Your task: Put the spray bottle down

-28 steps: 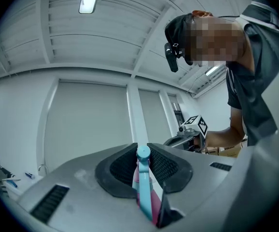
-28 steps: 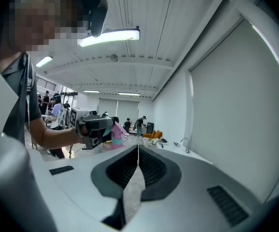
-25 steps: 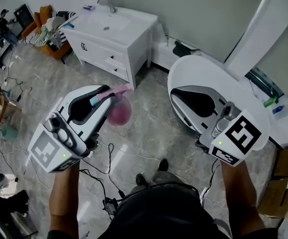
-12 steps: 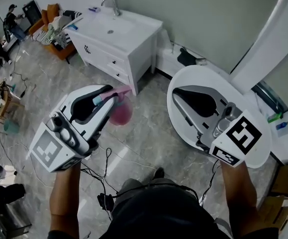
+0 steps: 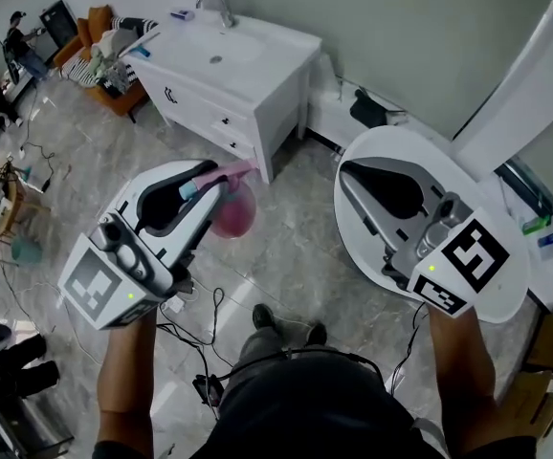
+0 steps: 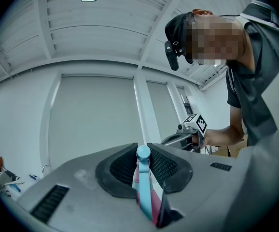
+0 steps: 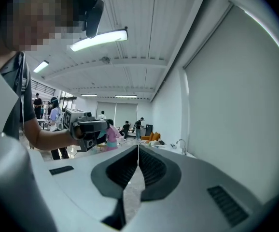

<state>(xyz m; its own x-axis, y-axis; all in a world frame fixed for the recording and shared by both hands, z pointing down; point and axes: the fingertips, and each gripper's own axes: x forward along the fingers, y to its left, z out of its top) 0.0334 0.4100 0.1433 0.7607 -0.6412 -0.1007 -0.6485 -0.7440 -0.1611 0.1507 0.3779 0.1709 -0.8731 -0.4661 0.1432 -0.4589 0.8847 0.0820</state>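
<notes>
1. Left gripper (image 5: 214, 187): the jaws are clamped on the spray bottle (image 5: 233, 213). In the left gripper view the ribbed pads (image 6: 164, 167) press on both sides of the bottle's narrow blue and pink upper part (image 6: 144, 187).
2. Spray bottle: it is held in the air in front of the person, above the grey marbled floor (image 5: 296, 256), and rests on no surface. In the head view the gripper shell covers most of the upper part. Only the pink nozzle tip and the rounded translucent pink body show past the jaws. In the left gripper view the body is cut off below the shell.
3. Right gripper (image 5: 346, 172): the jaws are closed together and grip nothing. In the right gripper view the tips (image 7: 138, 148) meet. The narrow gap behind them shows only floor.
4. Each gripper appears small in the other's view. The right gripper view shows the left gripper (image 7: 84, 124) with the pink bottle (image 7: 111, 135) hanging off it.
5. A white vanity cabinet (image 5: 248, 94) with a faucet (image 5: 214, 6) stands ahead against the wall, well apart from the bottle. Its basin is hard to make out.
6. Black cables (image 5: 195, 318) lie on the floor by the person's feet. They are partly hidden by the left forearm and the torso.
7. The items at the right edge of the head view are too small to identify.
</notes>
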